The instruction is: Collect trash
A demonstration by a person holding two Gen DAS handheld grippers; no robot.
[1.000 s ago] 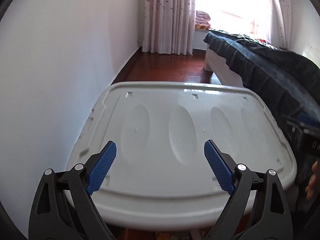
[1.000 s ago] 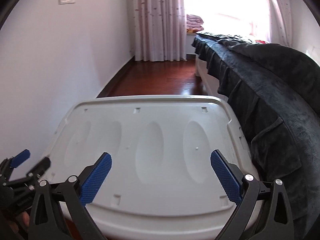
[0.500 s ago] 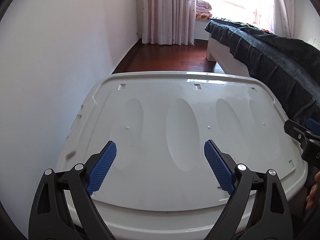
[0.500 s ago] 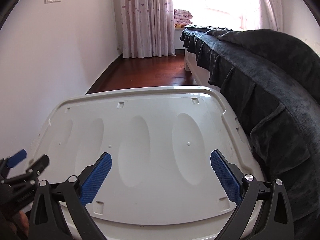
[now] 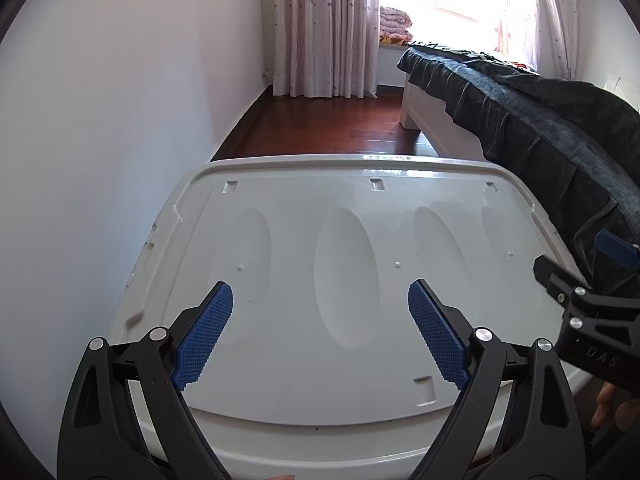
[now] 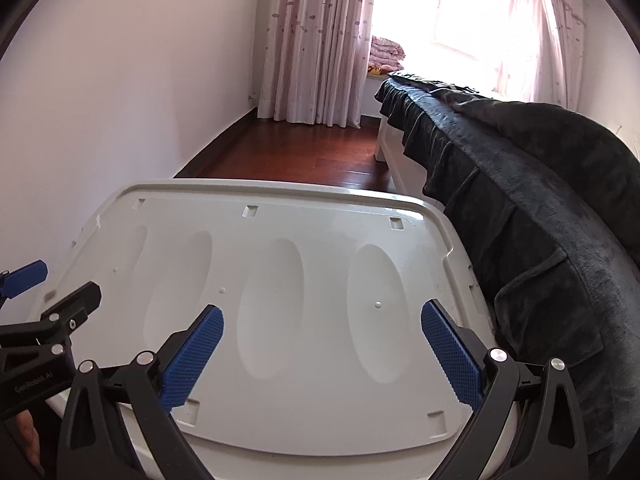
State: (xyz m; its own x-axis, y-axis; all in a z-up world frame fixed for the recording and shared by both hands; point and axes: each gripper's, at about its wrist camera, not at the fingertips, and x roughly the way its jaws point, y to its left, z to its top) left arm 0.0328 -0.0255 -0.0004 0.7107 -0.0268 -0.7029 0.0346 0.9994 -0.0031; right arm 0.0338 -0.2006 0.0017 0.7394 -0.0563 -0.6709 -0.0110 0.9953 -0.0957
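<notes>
Left gripper spread wide, holding nothing; right gripper likewise parted and empty. Both hang side by side over the near end of a white bin lid, the left one toward the wall, the right one toward the bed. No trash visible in either view: none on the lid, none on the visible strip of wooden floor. So direction to target, its long axis and the nearer hand cannot be told. Lid glossy, moulded with oval recesses running away from the grippers, closed. Beyond: dark bedspread hanging down against the lid's right edge, pink curtains, bright window, folded bedding on the sill.
</notes>
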